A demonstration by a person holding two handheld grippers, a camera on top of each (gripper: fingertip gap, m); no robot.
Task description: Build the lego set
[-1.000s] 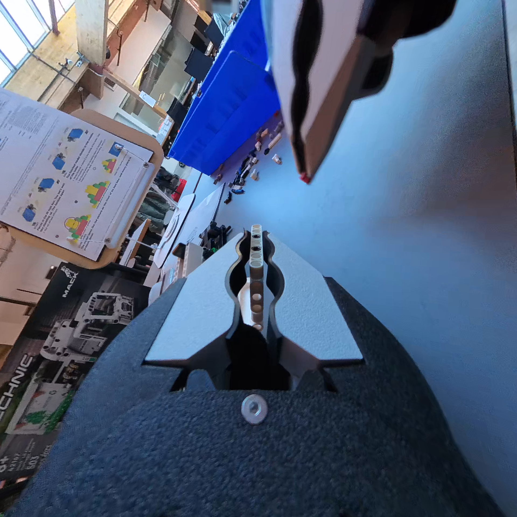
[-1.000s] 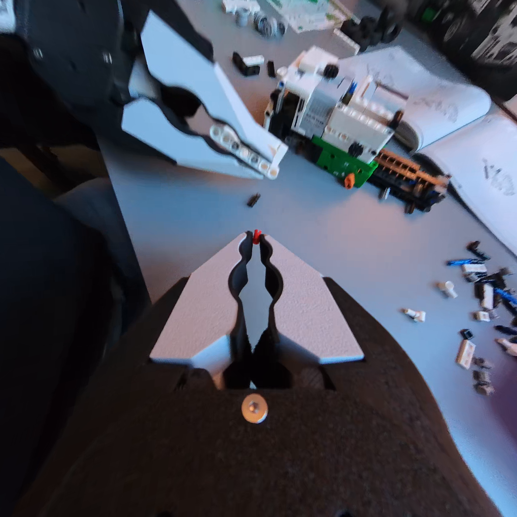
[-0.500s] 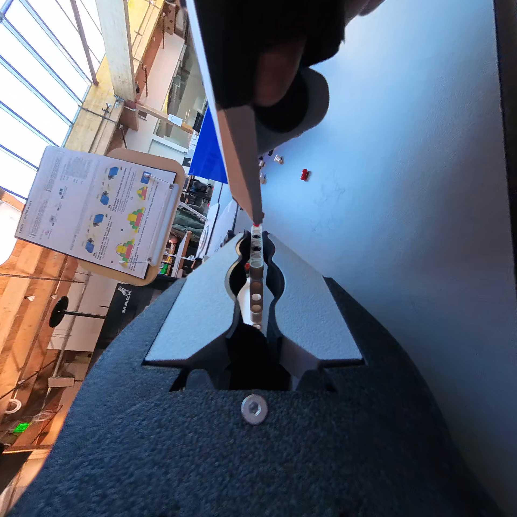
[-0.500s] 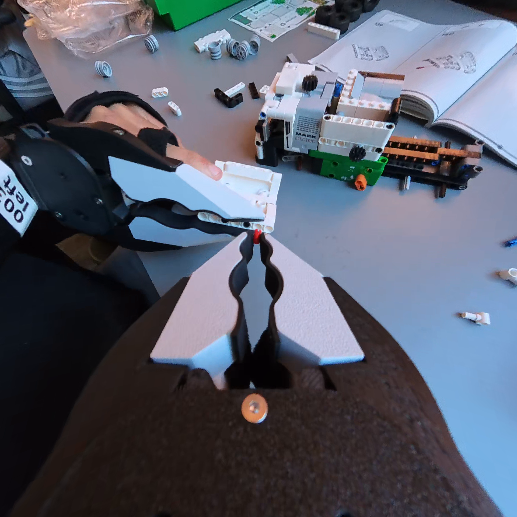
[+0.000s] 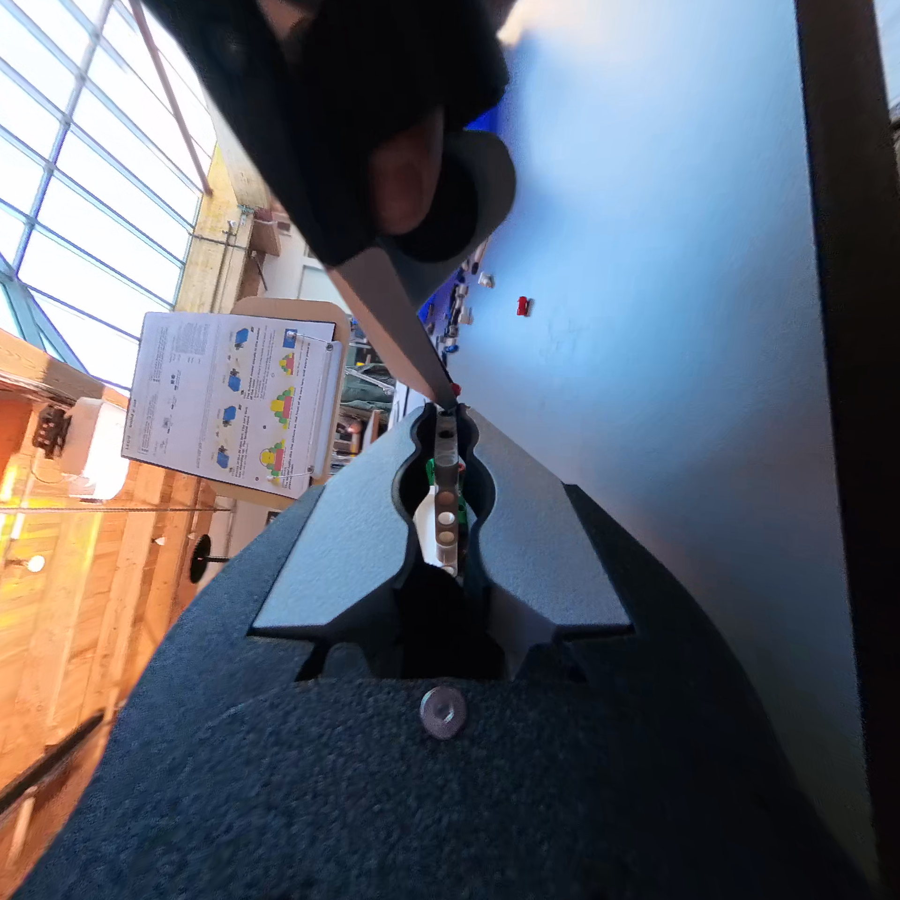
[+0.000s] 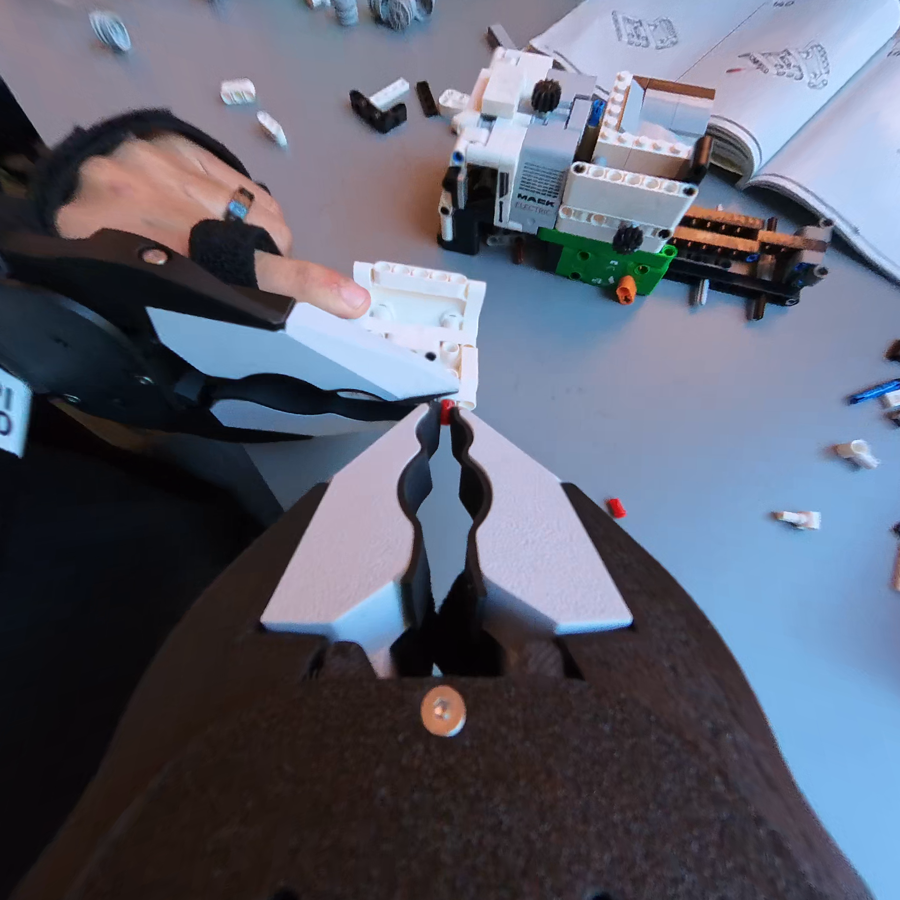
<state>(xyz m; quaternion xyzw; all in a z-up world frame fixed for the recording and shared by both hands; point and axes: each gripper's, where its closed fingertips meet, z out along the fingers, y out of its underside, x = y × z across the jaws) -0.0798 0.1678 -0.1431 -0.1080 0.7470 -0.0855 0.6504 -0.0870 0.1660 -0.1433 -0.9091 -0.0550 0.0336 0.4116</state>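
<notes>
My left gripper (image 5: pixel 445 414) is shut on a white panel piece with a row of holes (image 5: pixel 445 506); in the right wrist view the panel (image 6: pixel 423 311) sticks out past the left gripper's fingers (image 6: pixel 341 350), with a person's finger resting on it. My right gripper (image 6: pixel 444 419) is shut on a small red pin (image 6: pixel 445 418), its tip touching the panel's near corner. In the left wrist view the right gripper (image 5: pixel 440 389) comes down from above onto the panel's end. The part-built white, grey and green truck (image 6: pixel 579 195) stands on the grey table beyond.
An open instruction booklet (image 6: pixel 789 83) lies behind the truck. Loose small pieces lie at the right (image 6: pixel 857 453) and at the back (image 6: pixel 380 102); a spare red pin (image 6: pixel 616 506) lies near my right gripper. A clipboard with a sheet (image 5: pixel 229 399) stands off the table.
The right gripper with the red pin has closed in on the white panel's end until they touch. The left gripper has turned a little, still holding the panel.
</notes>
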